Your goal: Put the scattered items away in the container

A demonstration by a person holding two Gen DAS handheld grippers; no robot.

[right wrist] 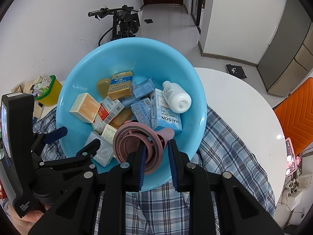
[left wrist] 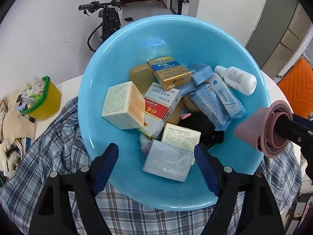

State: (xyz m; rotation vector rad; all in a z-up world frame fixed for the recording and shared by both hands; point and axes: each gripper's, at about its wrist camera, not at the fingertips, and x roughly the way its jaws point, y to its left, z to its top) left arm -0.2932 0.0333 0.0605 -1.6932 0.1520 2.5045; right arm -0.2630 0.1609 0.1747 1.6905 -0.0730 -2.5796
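A blue basin [left wrist: 117, 54] [right wrist: 82, 74] sits on a plaid shirt and holds several small boxes, a white bottle [left wrist: 236, 79] [right wrist: 177, 97], soap bars and a dark item. My right gripper [right wrist: 156, 150] is shut on a pink funnel-shaped object [right wrist: 137, 141] [left wrist: 262, 129] and holds it over the basin's near right rim. My left gripper [left wrist: 156, 156] is open and empty over the basin's near rim, its fingers either side of a grey box [left wrist: 168, 160].
The plaid shirt [left wrist: 50, 152] [right wrist: 230, 148] lies under the basin on a round white table [right wrist: 244, 98]. A yellow tub [left wrist: 47, 98] [right wrist: 50, 90] full of small packets and other clutter stand at the left. An orange chair [right wrist: 297, 115] is at the right.
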